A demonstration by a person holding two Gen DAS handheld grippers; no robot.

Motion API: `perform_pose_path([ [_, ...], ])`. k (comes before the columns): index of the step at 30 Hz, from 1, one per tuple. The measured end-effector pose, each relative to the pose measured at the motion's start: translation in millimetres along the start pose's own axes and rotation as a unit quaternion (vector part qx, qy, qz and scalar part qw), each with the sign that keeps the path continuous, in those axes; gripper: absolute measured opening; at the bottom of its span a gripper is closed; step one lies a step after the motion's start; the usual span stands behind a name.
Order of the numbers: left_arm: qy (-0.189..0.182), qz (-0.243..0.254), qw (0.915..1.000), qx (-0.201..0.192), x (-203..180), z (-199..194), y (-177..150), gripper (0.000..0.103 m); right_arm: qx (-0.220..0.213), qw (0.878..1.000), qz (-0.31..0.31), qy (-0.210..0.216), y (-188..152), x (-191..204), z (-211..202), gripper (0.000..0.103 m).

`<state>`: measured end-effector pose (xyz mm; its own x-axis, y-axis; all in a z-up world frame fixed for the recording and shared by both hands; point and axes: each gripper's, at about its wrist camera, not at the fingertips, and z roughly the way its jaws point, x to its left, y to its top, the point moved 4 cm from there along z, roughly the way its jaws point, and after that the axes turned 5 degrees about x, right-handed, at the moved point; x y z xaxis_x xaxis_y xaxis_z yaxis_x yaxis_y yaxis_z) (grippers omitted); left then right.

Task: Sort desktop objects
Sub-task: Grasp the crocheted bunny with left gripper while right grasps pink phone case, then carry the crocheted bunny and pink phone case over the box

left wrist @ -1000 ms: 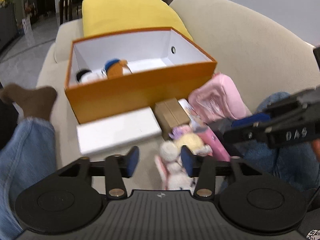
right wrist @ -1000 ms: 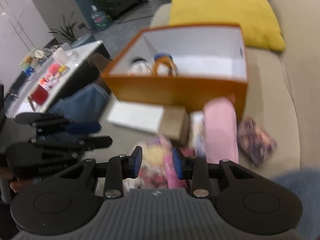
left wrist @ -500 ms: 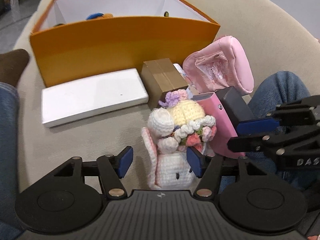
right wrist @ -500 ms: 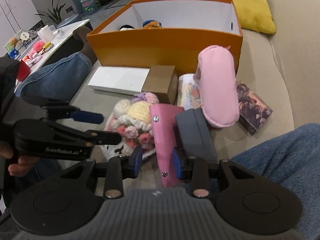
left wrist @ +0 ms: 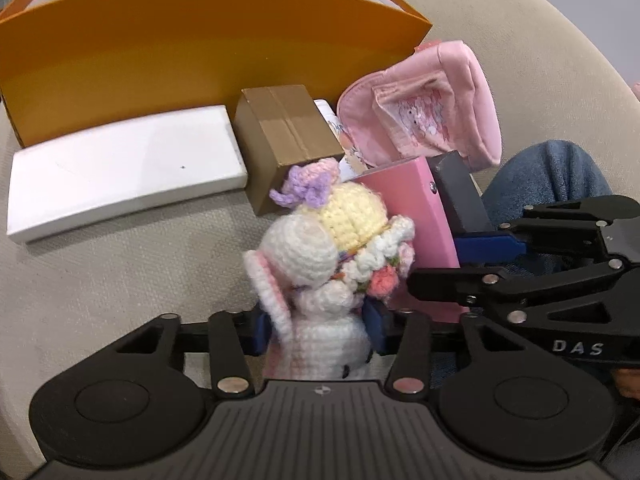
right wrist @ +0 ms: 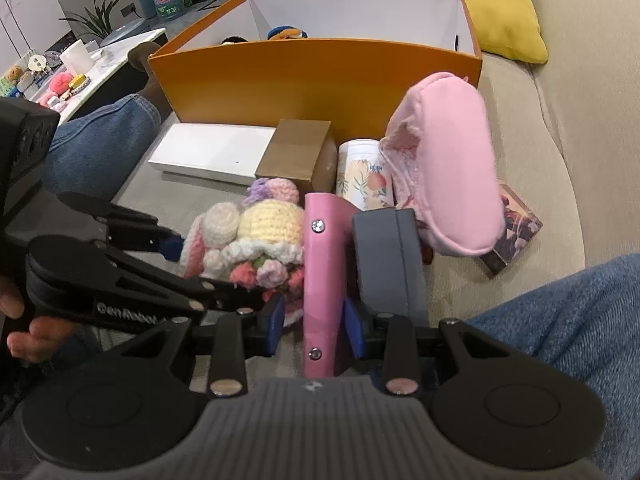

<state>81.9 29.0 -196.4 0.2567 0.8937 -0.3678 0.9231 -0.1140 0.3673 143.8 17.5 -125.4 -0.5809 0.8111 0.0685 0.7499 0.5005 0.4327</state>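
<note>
Left wrist view: left gripper (left wrist: 318, 330) jaws pressed against both sides of the crochet doll (left wrist: 328, 268), pinching its white body on the beige sofa (left wrist: 120, 280). Just behind the doll: brown carton (left wrist: 286, 136), white flat box (left wrist: 124, 164), and orange box (left wrist: 192, 52) at the back. Pink case (left wrist: 416, 216) and grey case (left wrist: 460, 196) stand just right of the doll; pink pouch (left wrist: 432, 120) leans above them. Right gripper (left wrist: 440, 260) enters from the right.

Right wrist view: right gripper (right wrist: 314, 320) jaws straddle the pink case (right wrist: 324, 264); right pad touching, a slight gap at the left pad, not clearly clamped. Grey case (right wrist: 386, 256) beside it, doll (right wrist: 256, 236) to the left, floral tube (right wrist: 362, 176) and pouch (right wrist: 448, 168) behind. Orange box (right wrist: 312, 80) holds a plush toy (right wrist: 286, 33). Yellow cushion (right wrist: 460, 4) behind.
</note>
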Motion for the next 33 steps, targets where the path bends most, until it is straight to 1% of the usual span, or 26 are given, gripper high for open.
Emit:
perform_pose_path([
  [1,0.003,-0.002,1.0,-0.002,-0.6,-0.8,-0.8,0.048,-0.001,1.0,-0.001,-0.003,-0.2,0.0,0.7,0.034],
  [3,0.009,-0.004,0.9999,-0.009,-2.9,-5.8,-4.0,0.044,-0.003,1.0,-0.002,-0.011,-0.7,-1.2,1.0,0.025],
  [7,0.032,-0.005,0.9992,-0.025,-10.0,-18.0,-12.1,0.041,-0.006,1.0,-0.001,-0.005,-2.4,-3.8,-2.8,0.023],
  [11,0.049,-0.029,0.9975,-0.042,-10.5,-35.4,-22.9,0.039,-0.012,1.0,-0.005,0.008,-3.9,0.2,-11.4,0.02],
  [14,0.056,-0.045,0.9958,-0.056,-14.1,-46.3,-27.6,0.039,-0.013,1.0,0.001,0.024,-4.3,0.2,-17.4,0.018],
  [19,0.065,-0.074,0.9916,-0.084,-11.4,-73.6,-35.5,0.039,-0.012,0.997,0.033,0.062,-5.2,-4.4,-26.6,0.018],
  [20,0.065,-0.08,0.9907,-0.088,-7.2,-79.5,-31.7,0.039,-0.012,0.997,0.04,0.072,-4.6,-5.4,-29.4,0.018],
  [24,0.064,-0.089,0.9877,-0.111,-9.4,-106.6,-15.3,0.039,-0.017,0.992,0.06,0.111,2.0,-6.3,-43.5,0.018],
  [28,0.057,-0.09,0.9866,-0.124,-10.6,-126.9,8.7,0.039,-0.027,0.984,0.08,0.154,17.0,-11.1,-63.7,0.018],
  [30,0.061,-0.087,0.9862,-0.127,-10.6,-137.2,23.9,0.039,-0.038,0.982,0.088,0.165,27.0,-14.3,-73.1,0.017],
  [33,0.067,-0.077,0.9851,-0.138,-10.6,-150.1,48.3,0.039,-0.065,0.98,0.091,0.163,49.8,-20.3,-89.3,0.017],
])
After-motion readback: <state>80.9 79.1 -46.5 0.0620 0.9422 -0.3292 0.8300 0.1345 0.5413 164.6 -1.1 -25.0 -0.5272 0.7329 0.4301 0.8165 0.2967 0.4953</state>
